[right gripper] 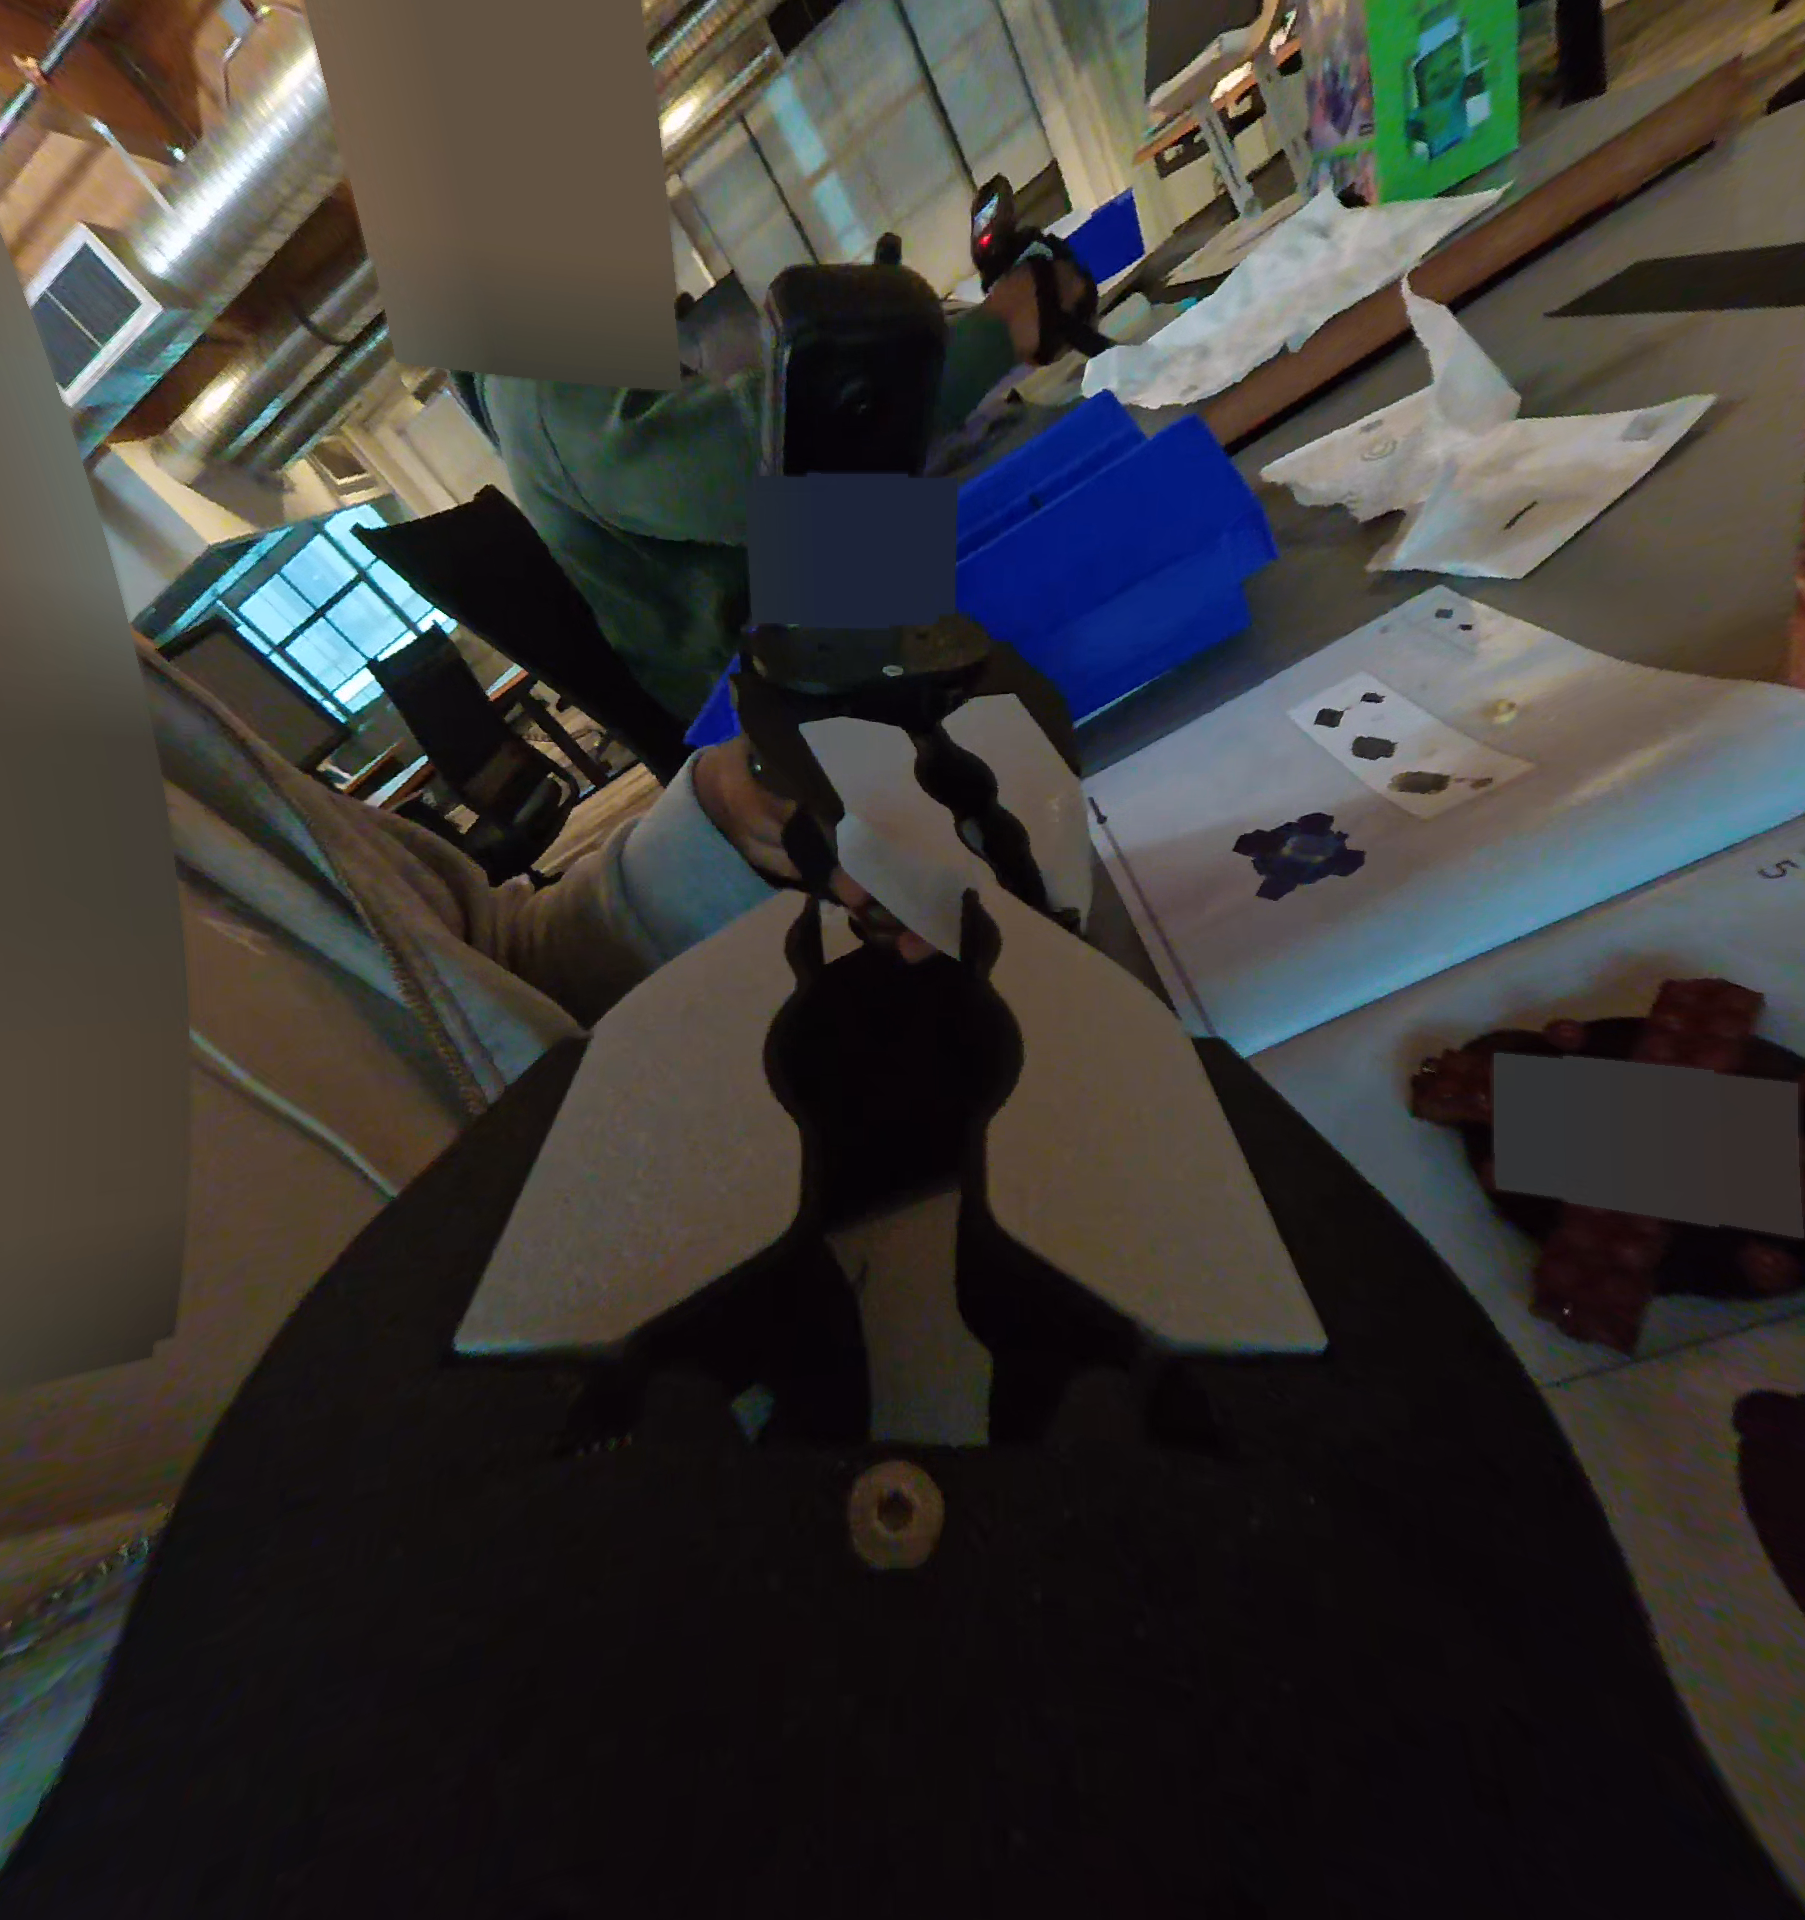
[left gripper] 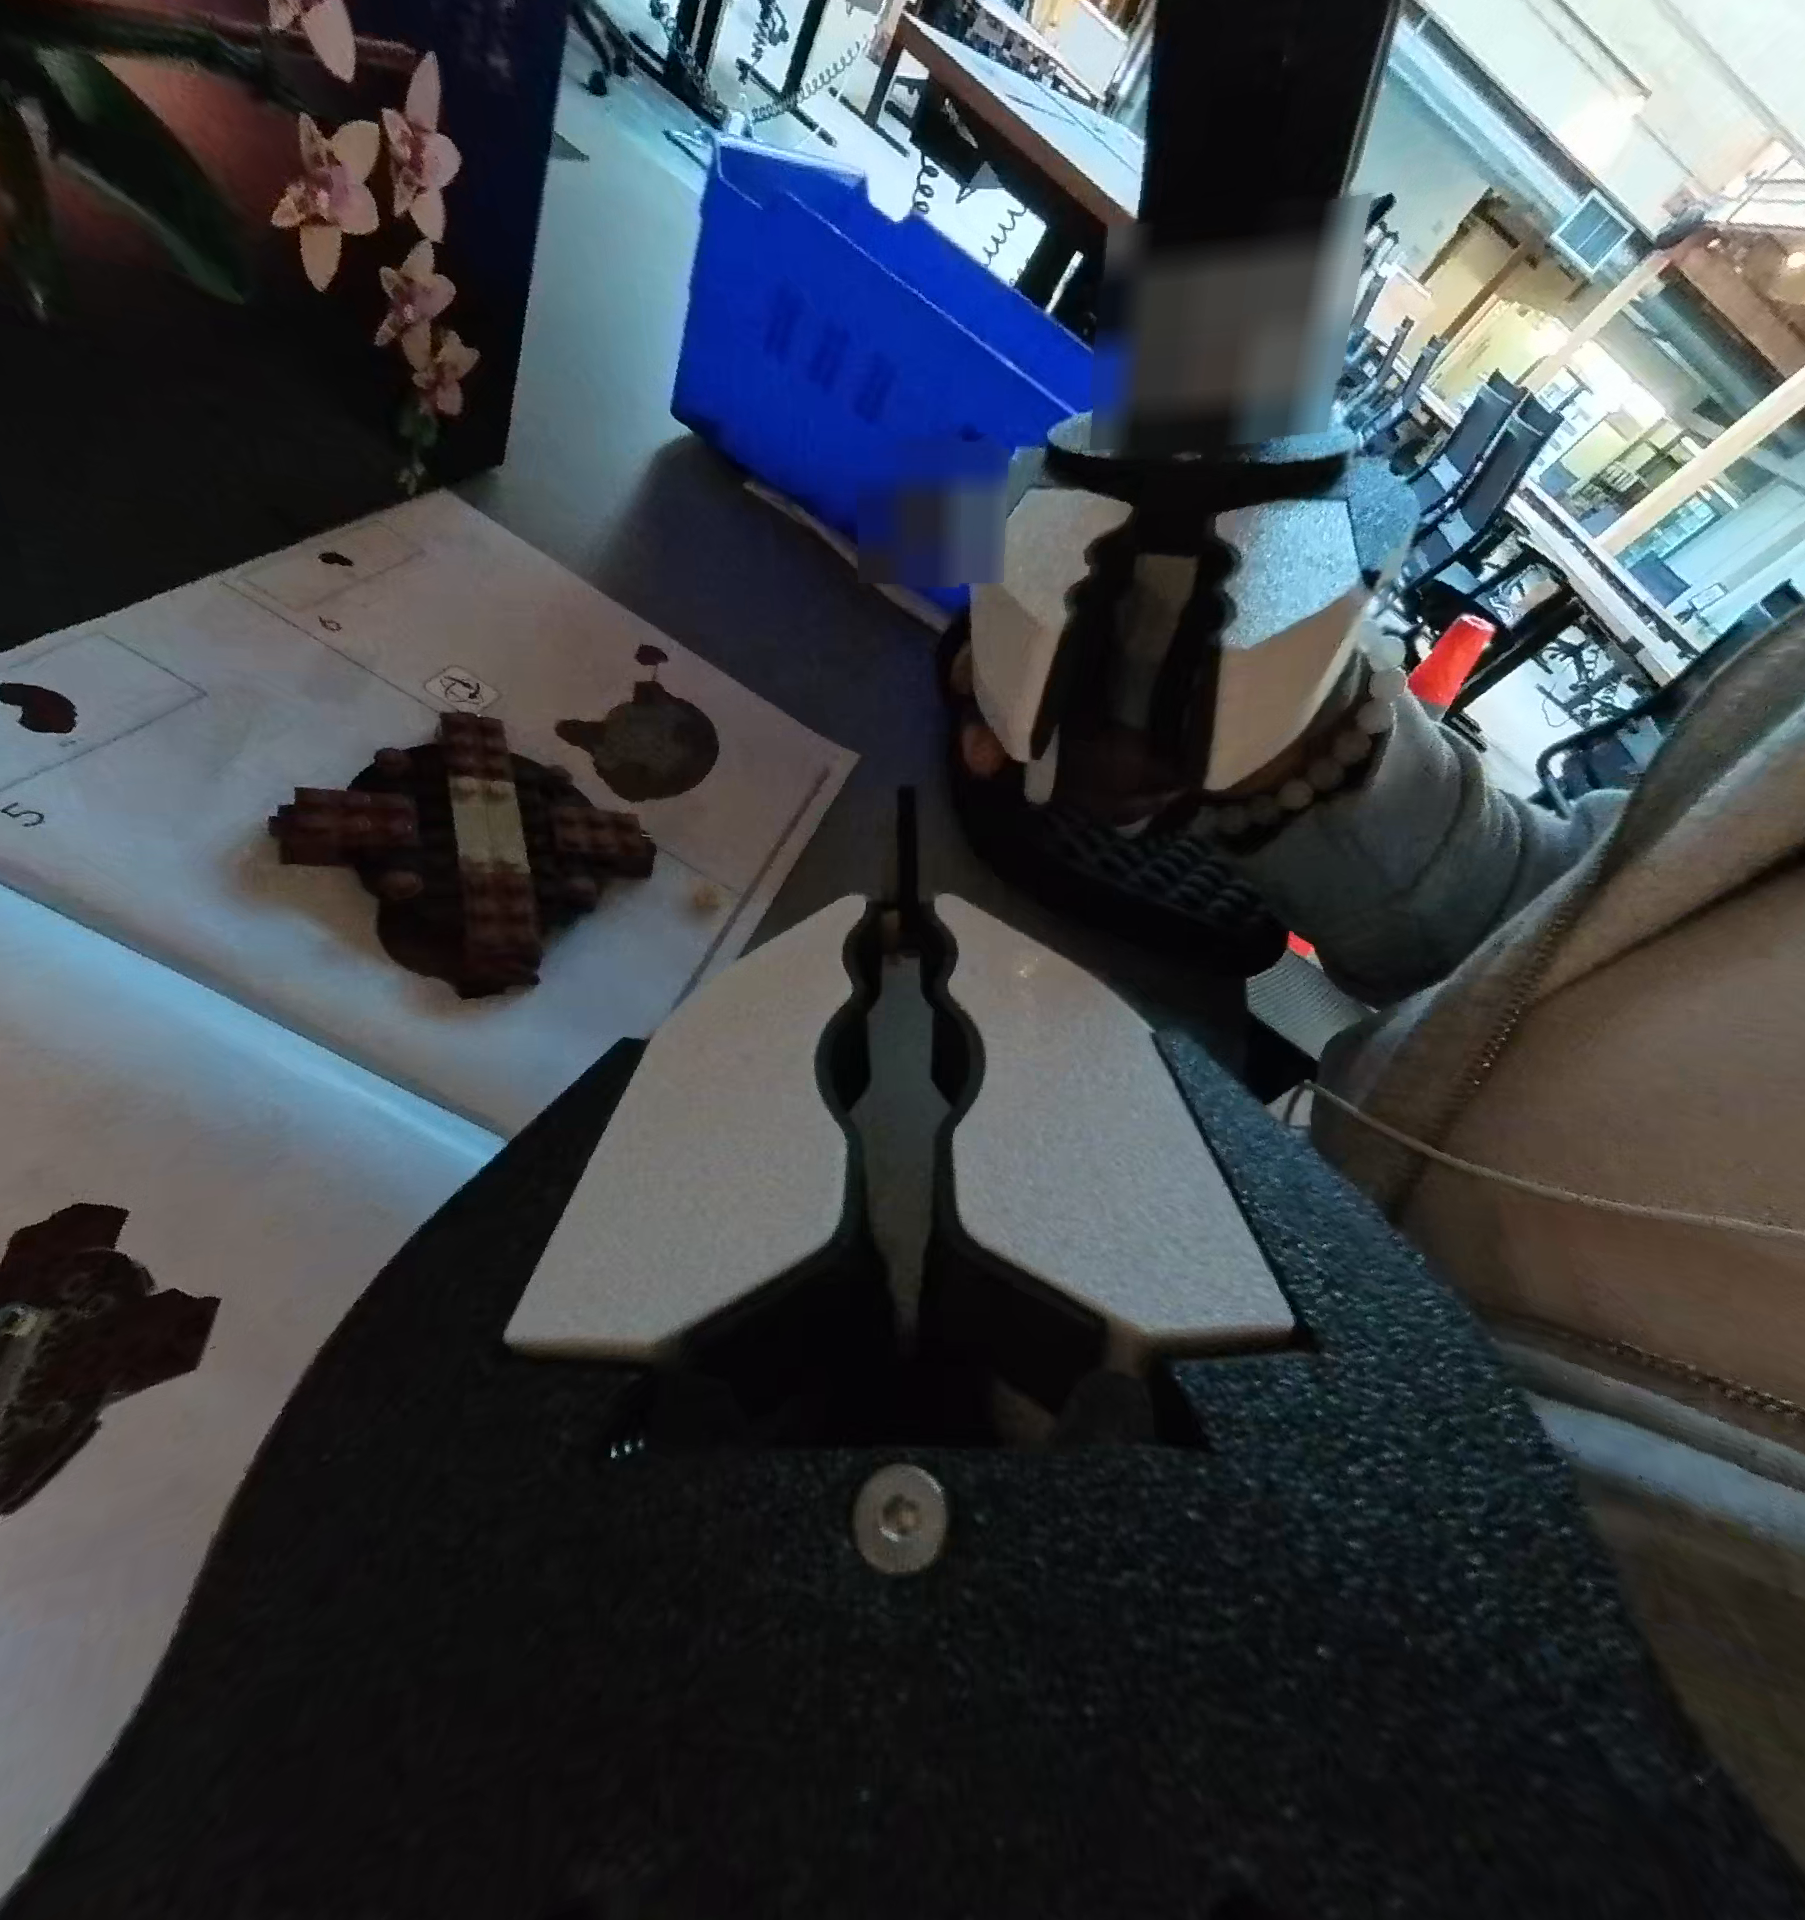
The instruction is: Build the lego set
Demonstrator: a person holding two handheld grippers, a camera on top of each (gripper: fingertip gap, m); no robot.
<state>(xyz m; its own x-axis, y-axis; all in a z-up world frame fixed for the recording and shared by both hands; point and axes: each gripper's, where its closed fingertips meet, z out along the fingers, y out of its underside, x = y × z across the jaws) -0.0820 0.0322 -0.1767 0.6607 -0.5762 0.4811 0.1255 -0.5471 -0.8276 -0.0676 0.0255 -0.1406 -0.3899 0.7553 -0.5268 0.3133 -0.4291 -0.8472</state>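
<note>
At the near middle of the grey surface [left gripper: 669,499], the left gripper [left gripper: 903,914] has its pale fingers [left gripper: 773,1039] clenched almost together on a thin black plastic rod [left gripper: 906,831]. The rod sticks out forward past the fingertips, and only its near end is caught. Just right of and beyond it, the right gripper [left gripper: 1116,790] points down over a black round studded plate [left gripper: 1137,894]. Its fingers stand apart, with daylight showing between the tips in its own view. Whether they press on the plate cannot be told.

The slim hold on the rod looks like the chief risk. So little of it sits between the pads that a sideways knock against the plate or the other gripper could probably twist it out of line or flick it free. A piece that dark would be hard to spot against the plate. The two grippers are also close together, so a hasty approach could make their fingers collide. If the plate is not firmly pinned, pressure on it might tip or slide it.

To the left, a brown and cream brick model [left gripper: 472,842] rests on an open white instruction booklet [left gripper: 254,644], with a tiny pale piece [left gripper: 708,896] loose beside it. A swing of a sleeve [left gripper: 1449,810] could sweep that piece away. Farther off stand a blue plastic bin [left gripper: 856,343] and a dark box printed with orchids [left gripper: 358,208].
</note>
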